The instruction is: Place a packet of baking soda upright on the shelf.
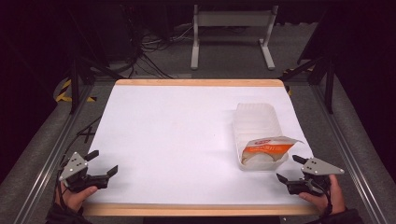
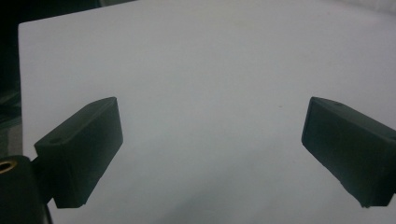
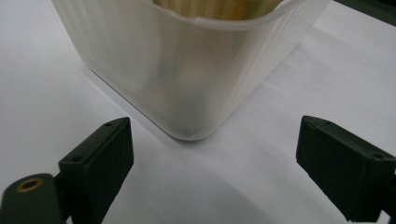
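A translucent plastic tub (image 1: 256, 127) stands on the right side of the white table top (image 1: 177, 135), with an orange-and-white film lid (image 1: 270, 146) peeled back over its near end and pale food inside. In the right gripper view the tub's near corner (image 3: 196, 93) is close in front of the jaws. My right gripper (image 1: 289, 168) is open just in front of the tub's near right corner, apart from it. My left gripper (image 1: 104, 161) is open at the near left of the table, with bare white surface between its jaws (image 2: 212, 149).
The table has a wooden rim (image 1: 196, 82) at the far and near edges, with metal rails (image 1: 46, 163) along both sides. A white stand (image 1: 231, 32) and cables (image 1: 144, 51) lie on the floor beyond the table.
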### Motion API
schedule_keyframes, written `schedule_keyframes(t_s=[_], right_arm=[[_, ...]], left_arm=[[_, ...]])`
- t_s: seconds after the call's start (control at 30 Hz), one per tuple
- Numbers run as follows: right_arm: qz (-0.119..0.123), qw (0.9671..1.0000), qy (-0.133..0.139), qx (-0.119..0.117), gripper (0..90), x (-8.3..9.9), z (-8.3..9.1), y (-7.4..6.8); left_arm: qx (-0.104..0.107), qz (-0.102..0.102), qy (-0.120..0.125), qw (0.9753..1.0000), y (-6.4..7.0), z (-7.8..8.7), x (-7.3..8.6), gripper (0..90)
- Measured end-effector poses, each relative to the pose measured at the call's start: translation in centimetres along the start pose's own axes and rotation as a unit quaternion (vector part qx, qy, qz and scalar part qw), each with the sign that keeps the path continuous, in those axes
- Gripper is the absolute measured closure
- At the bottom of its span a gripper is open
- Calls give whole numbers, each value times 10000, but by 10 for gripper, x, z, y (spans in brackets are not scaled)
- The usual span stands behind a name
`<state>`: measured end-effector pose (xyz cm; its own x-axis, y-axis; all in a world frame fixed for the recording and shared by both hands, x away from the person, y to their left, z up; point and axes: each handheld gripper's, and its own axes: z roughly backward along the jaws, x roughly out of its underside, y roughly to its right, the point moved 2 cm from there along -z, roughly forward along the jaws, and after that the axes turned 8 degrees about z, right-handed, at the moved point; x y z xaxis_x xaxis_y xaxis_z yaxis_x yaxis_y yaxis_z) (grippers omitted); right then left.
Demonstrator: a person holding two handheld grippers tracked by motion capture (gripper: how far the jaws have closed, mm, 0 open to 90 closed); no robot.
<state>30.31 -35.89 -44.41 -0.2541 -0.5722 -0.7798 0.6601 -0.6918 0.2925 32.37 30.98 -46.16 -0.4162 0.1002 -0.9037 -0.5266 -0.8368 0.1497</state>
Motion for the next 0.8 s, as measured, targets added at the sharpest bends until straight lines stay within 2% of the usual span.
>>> schedule_keyframes(t_s=[0.03, 0.07, 0.23, 0.43, 0.8], right_arm=[[6, 10000, -3, 18, 117, 0, 0, 0], [0, 10000, 10, 7, 117, 0, 1, 0], [-60, 9999, 126, 40, 117, -1, 2, 2], [-26, 9999, 79, 89, 117, -2, 0, 1], [-29, 9999, 62, 116, 117, -3, 0, 0]], left_arm=[[-33, 186, 203, 9996, -4, 4, 2, 62], [-60, 234, 257, 9994, -4, 6, 2, 63], [-120, 211, 316, 9992, -5, 9, 4, 61], [-80, 205, 415, 9989, -6, 10, 5, 63], [-160, 18, 300, 9994, 0, 11, 2, 61]])
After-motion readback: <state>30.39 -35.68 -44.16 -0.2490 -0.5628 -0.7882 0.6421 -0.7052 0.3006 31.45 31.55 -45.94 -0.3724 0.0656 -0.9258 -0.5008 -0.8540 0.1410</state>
